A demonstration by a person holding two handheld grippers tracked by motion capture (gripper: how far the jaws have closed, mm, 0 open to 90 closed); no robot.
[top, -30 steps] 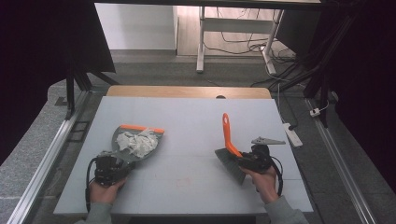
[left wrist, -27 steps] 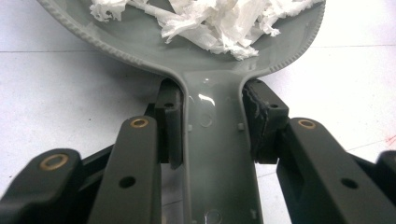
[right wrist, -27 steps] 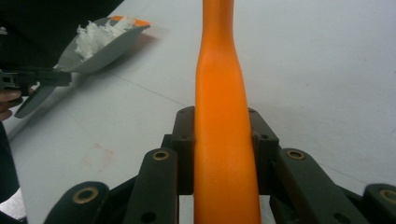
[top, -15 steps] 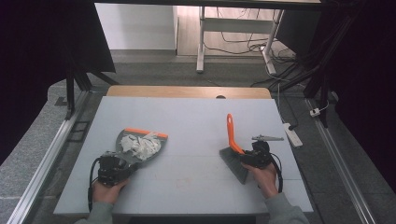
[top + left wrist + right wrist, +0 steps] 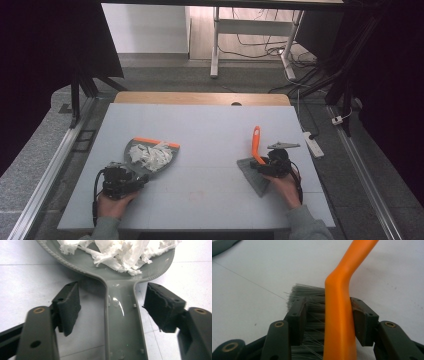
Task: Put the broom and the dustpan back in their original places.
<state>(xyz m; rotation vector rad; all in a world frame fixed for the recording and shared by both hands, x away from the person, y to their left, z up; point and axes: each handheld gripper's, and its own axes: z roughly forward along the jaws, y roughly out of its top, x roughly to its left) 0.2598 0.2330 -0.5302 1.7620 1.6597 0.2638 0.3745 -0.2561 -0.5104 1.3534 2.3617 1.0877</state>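
Holding the brush [image 5: 339,315] in my right gripper [image 5: 328,315]; jaws closed across the bristle block and the orange handle, which rises from the table [image 5: 210,125] at right; bristles soft, so the grip looks springy, likely to twist; a firmer hold would be on the stiff handle alone. My left gripper [image 5: 111,307] stands wide open, pads either side of the dustpan [image 5: 125,322] handle, touching neither; pan lies flat at left of the table, loaded with shredded paper [image 5: 125,252]. Pan looks like light, rigid, glossy plastic, perhaps slick; best taken on the narrow handle and kept level, since the paper is loose and would spill easily.
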